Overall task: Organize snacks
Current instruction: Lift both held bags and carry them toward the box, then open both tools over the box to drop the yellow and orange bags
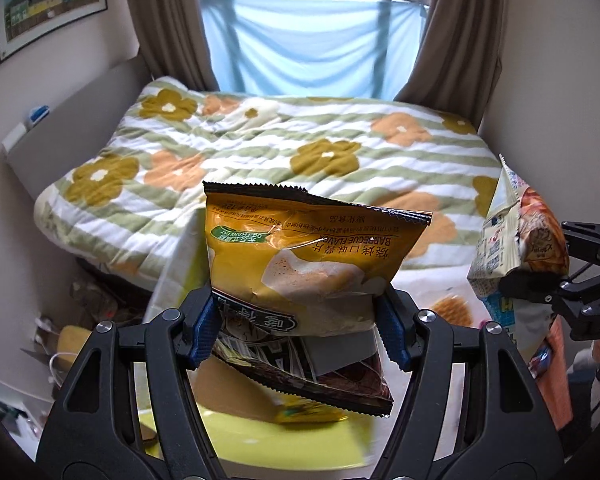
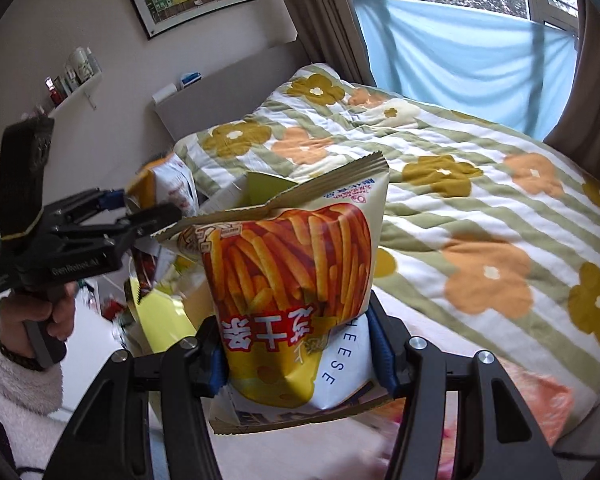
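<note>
My left gripper (image 1: 300, 322) is shut on a yellow barbecue chip bag (image 1: 312, 252), held upright in the air, printed upside down. A dark snack bag (image 1: 316, 380) hangs just below it. My right gripper (image 2: 300, 354) is shut on a white cheese-stick bag (image 2: 296, 276) with orange sticks printed on it, also lifted. That bag shows at the right of the left wrist view (image 1: 516, 240), with the right gripper (image 1: 540, 280). The left gripper (image 2: 140, 208) and its chip bag (image 2: 168, 184) show at the left of the right wrist view.
A bed with a flowered striped quilt (image 1: 300, 148) fills the space ahead. A yellow-green container (image 1: 260, 436) lies below the left gripper, and it shows in the right wrist view (image 2: 160, 312). A cardboard piece (image 1: 236, 392) rests over it. Clutter lies on the floor at left (image 1: 80, 312).
</note>
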Action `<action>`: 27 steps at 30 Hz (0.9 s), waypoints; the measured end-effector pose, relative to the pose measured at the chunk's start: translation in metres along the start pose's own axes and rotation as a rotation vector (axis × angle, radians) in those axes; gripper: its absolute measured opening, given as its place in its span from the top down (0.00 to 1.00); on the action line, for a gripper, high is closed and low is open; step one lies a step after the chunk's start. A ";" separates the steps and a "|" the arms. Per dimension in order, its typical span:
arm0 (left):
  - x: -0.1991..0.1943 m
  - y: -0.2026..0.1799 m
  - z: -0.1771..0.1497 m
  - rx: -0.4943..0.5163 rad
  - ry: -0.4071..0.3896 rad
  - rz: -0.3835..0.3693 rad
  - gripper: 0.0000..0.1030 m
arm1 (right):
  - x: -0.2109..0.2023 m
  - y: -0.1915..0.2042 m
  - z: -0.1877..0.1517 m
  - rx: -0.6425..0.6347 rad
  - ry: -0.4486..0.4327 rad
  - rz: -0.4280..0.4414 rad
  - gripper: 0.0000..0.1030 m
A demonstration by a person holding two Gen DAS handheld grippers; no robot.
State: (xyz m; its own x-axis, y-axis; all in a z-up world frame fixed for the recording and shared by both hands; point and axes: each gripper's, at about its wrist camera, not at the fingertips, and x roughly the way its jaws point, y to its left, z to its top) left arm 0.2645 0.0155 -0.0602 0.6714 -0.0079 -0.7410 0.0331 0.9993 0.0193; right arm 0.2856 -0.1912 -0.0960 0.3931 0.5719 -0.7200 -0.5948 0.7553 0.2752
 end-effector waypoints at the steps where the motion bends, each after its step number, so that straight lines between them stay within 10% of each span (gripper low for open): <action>1: 0.002 0.010 -0.002 0.001 0.009 -0.004 0.39 | 0.007 0.008 0.002 0.009 0.003 0.003 0.49; 12: 0.041 0.081 -0.039 0.095 0.137 -0.101 0.37 | 0.059 0.067 0.003 0.137 0.011 -0.060 0.49; 15: 0.049 0.086 -0.044 0.104 0.160 -0.125 0.28 | 0.062 0.073 0.002 0.172 0.013 -0.077 0.49; 17: 0.051 0.089 -0.045 0.091 0.170 -0.161 0.03 | 0.064 0.074 0.002 0.185 0.018 -0.091 0.49; 27: 0.040 0.090 -0.055 0.156 0.159 -0.128 0.00 | 0.072 0.087 0.006 0.193 0.022 -0.107 0.49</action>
State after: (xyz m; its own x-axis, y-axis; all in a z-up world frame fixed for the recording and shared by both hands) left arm 0.2534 0.1072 -0.1252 0.5297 -0.1154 -0.8403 0.2320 0.9726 0.0127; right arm 0.2669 -0.0824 -0.1203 0.4299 0.4798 -0.7648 -0.4045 0.8597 0.3119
